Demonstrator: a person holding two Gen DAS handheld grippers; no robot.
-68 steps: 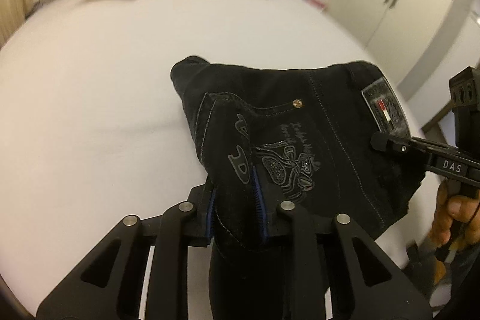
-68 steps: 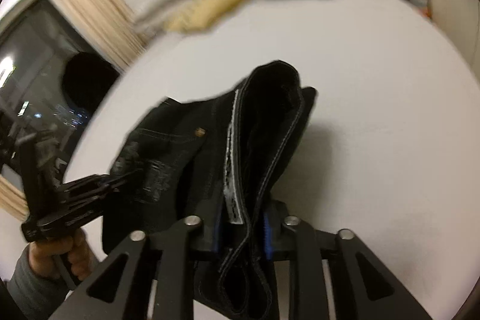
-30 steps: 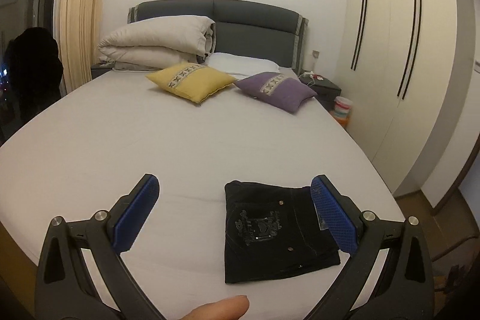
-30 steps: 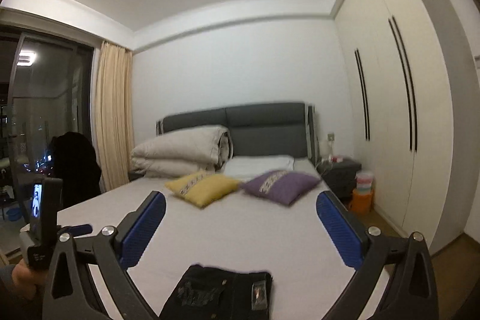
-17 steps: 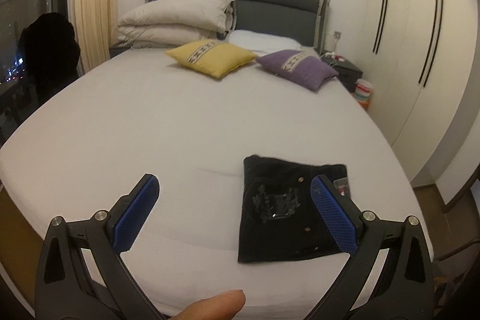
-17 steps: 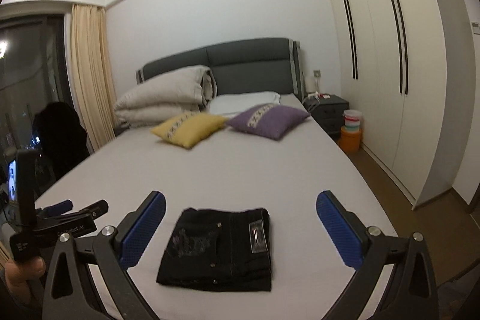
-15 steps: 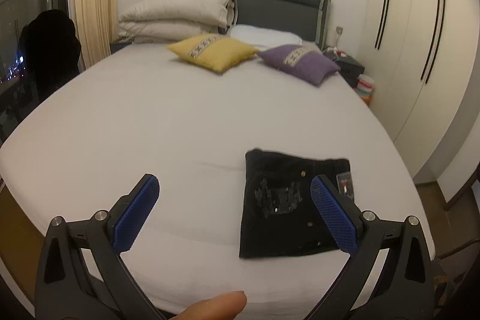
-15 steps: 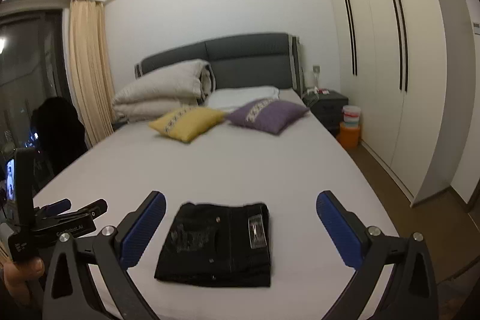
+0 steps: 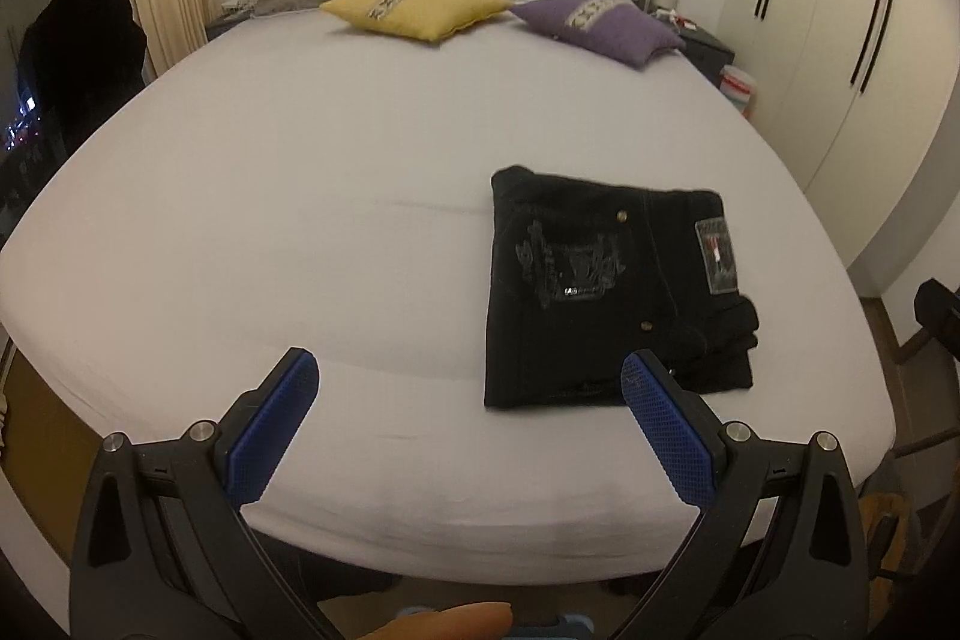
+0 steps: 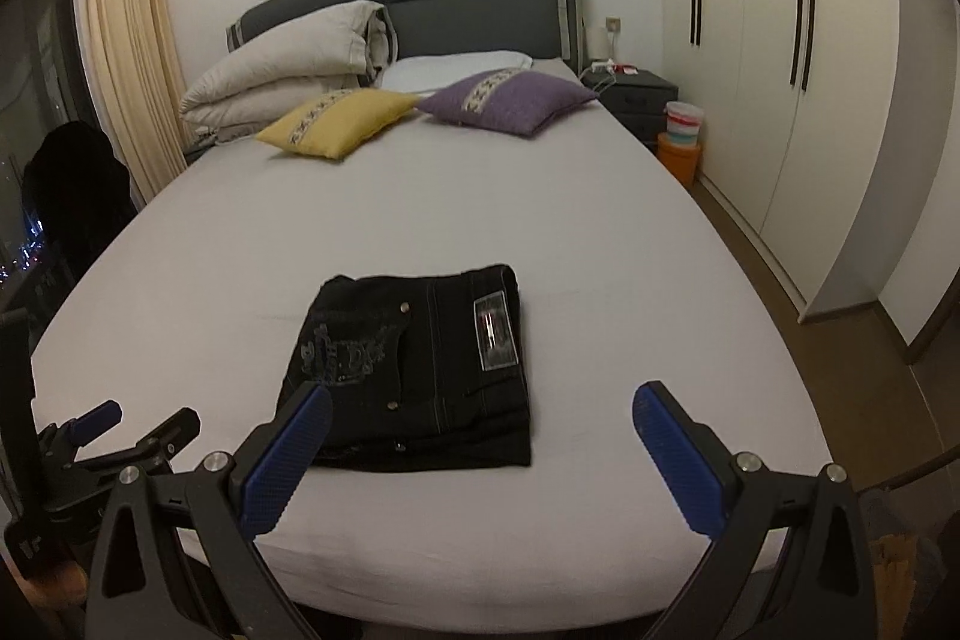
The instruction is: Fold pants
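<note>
The black pants (image 9: 606, 292) lie folded into a flat rectangle on the white bed (image 9: 300, 196), near its foot edge. They also show in the right wrist view (image 10: 420, 370), back pocket and label patch up. My left gripper (image 9: 471, 430) is open and empty, held back from the foot of the bed, left of the pants. My right gripper (image 10: 483, 451) is open and empty, also behind the bed's foot edge. The left gripper also shows at the lower left of the right wrist view (image 10: 102, 436).
A yellow cushion (image 10: 336, 115), a purple cushion (image 10: 510, 100) and a folded duvet (image 10: 282, 70) lie at the head of the bed. A white wardrobe (image 10: 780, 40) stands on the right. A nightstand (image 10: 636, 94) and stacked tubs (image 10: 681, 142) stand beside the bed.
Both grippers let go of the pants, opened and pulled back from the bed. The pants now lie folded on the bed. In the last half second the views shifted only slightly.
</note>
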